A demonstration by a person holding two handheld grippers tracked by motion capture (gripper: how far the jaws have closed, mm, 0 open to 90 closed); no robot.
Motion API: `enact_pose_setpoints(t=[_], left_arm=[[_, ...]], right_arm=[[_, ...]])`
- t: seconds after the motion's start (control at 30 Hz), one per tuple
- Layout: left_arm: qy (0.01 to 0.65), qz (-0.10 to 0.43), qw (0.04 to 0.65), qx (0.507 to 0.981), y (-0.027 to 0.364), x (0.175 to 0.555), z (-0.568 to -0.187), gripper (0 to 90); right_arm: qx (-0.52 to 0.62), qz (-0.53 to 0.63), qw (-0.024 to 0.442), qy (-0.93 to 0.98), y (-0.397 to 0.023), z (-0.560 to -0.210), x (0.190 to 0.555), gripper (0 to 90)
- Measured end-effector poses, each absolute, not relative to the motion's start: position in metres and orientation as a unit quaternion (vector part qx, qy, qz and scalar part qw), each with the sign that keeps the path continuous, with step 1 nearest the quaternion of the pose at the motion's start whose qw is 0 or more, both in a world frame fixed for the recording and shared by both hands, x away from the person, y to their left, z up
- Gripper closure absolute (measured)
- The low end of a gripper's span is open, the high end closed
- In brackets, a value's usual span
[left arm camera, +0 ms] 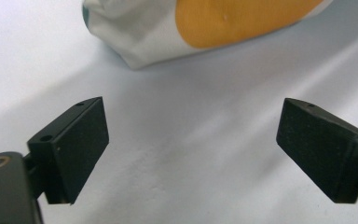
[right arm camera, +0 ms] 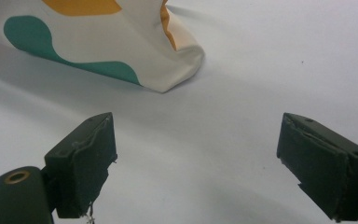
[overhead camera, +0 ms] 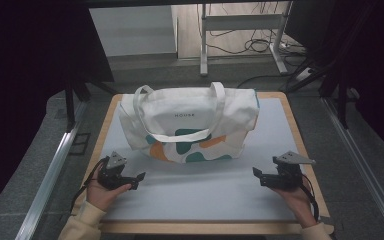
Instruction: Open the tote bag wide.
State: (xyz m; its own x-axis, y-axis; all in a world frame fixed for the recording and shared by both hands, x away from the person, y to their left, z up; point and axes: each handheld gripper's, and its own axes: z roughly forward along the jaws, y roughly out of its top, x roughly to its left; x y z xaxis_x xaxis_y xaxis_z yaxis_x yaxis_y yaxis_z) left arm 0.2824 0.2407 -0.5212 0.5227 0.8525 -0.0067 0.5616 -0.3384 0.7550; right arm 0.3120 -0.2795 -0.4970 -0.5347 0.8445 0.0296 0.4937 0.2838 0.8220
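Both grippers rest low on the mat, one at each near corner, with the bag between and beyond them; the left gripper (overhead camera: 139, 178) and the right gripper (overhead camera: 256, 173) each point inward and forward, jaws spread wide with nothing between them, as both gripper views confirm. That symmetric stance reads as a ready pose: from here either tool can reach its own side of the bag without crossing the other. The table (overhead camera: 291, 116) carries a pale mat (overhead camera: 275, 140) that covers nearly all of its top, giving a plain, smooth surface on which cloth can slide and lie flat. The bag (overhead camera: 190, 117) lies on its side across the far half of the mat, well apart from both grippers, its printed lower part toward the person and its top edge away. It looks folded or slumped, the blank upper panel lapping over the orange and green blobs, so I judge it is laid out for handling. Its two handles (overhead camera: 219, 97) loop up and fall over the top panel, loose and easy to pinch.
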Motion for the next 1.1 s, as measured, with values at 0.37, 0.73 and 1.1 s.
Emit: enact_pose_setpoints(t=[0.37,0.73,1.1], left_arm=[[0.452,0.194,0.377,0.784,0.246,0.280,-0.518,11.7],[0.460,0.210,0.403,0.763,0.254,0.269,-0.507,15.7],[0.472,0.210,0.409,0.752,0.263,0.269,-0.502,19.7]], right_arm=[[0.430,0.416,0.209,0.774,-0.283,-0.497,0.312,14.9],[0.416,0.425,0.216,0.774,-0.282,-0.488,0.306,23.5],[0.423,0.447,0.212,0.759,-0.286,-0.476,0.316,27.1]])
